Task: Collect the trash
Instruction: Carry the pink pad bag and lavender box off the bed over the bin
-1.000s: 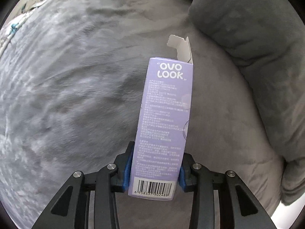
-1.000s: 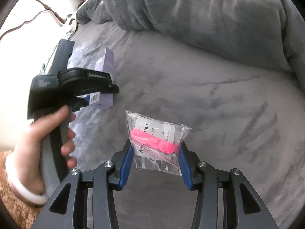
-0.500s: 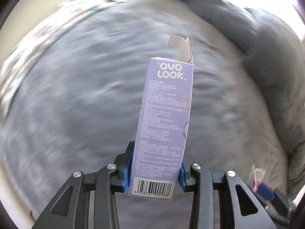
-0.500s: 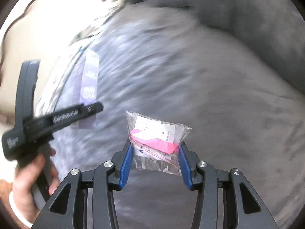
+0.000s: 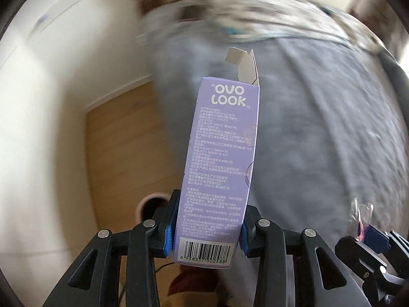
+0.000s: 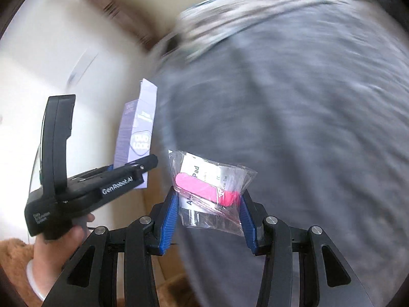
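A tall lilac carton (image 5: pixel 222 158) printed "OVO LOOK", its top flap torn open, stands upright between my left gripper's (image 5: pixel 205 232) blue pads, which are shut on its lower end. My right gripper (image 6: pixel 208 212) is shut on a clear plastic bag (image 6: pixel 212 192) holding a pink strip and a white printed sachet. In the right wrist view the left gripper (image 6: pixel 127 167) appears at the left with the carton (image 6: pixel 135 138), held by a hand (image 6: pixel 61 245). The bag (image 5: pixel 360 217) also shows at the lower right of the left wrist view.
A grey plush bedspread (image 6: pixel 294 128) fills the right side, with a patterned sheet edge (image 5: pixel 255 23) at the top. Left of the bed are a wooden floor (image 5: pixel 122 140), a cream wall (image 5: pixel 46 76) and a round pale container (image 5: pixel 150 203) on the floor. Everything behind is motion-blurred.
Both grippers have swept sideways off the bed toward its edge and rolled, each keeping its item. Floor, wall and a round container have come into the left wrist view.
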A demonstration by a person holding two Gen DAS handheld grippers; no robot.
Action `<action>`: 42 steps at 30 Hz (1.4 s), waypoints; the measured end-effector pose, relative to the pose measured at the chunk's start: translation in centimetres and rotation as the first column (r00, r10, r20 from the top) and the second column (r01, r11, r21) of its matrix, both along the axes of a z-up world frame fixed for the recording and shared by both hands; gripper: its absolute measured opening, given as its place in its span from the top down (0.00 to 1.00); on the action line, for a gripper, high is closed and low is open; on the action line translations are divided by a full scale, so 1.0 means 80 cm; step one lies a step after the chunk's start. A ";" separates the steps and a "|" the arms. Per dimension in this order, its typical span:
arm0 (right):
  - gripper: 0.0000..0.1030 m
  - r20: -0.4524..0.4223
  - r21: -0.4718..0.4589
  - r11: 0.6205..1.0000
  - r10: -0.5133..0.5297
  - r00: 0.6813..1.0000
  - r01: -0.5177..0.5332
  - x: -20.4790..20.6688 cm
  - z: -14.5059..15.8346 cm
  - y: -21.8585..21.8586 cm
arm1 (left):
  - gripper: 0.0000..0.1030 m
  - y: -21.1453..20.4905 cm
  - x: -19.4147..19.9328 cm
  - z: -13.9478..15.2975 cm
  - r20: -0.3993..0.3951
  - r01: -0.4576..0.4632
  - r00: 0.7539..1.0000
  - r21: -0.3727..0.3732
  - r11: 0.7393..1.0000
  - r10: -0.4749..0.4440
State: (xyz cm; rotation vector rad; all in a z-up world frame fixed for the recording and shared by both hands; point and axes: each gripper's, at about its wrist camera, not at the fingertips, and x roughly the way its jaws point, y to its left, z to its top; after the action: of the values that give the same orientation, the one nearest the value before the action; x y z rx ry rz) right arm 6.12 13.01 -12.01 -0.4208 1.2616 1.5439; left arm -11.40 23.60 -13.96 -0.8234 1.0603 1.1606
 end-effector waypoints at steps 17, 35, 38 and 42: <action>0.57 -0.022 -0.214 0.834 0.516 0.856 -0.508 -0.365 -0.169 0.114 | 0.61 -0.026 -0.306 -0.132 -0.089 -0.403 0.914 -0.111 0.908 0.395; 0.23 0.091 -0.290 0.805 0.562 0.822 -0.518 -0.429 -0.309 0.176 | 0.61 0.001 -0.317 -0.231 -0.092 -0.427 0.904 -0.208 0.880 0.417; 0.23 0.119 -0.323 0.786 0.587 0.801 -0.528 -0.428 -0.308 0.176 | 0.61 0.001 -0.314 -0.233 -0.084 -0.424 0.905 -0.211 0.881 0.416; 0.23 0.233 -0.371 0.774 0.613 0.755 -0.513 -0.404 -0.280 0.154 | 0.61 0.010 -0.301 -0.248 -0.042 -0.379 0.924 -0.232 0.896 0.380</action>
State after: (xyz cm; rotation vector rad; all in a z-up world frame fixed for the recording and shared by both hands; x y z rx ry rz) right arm -26.22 25.30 -34.44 -1.3177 1.1285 1.6807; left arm -35.46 24.42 -33.81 -1.2635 1.0754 1.3719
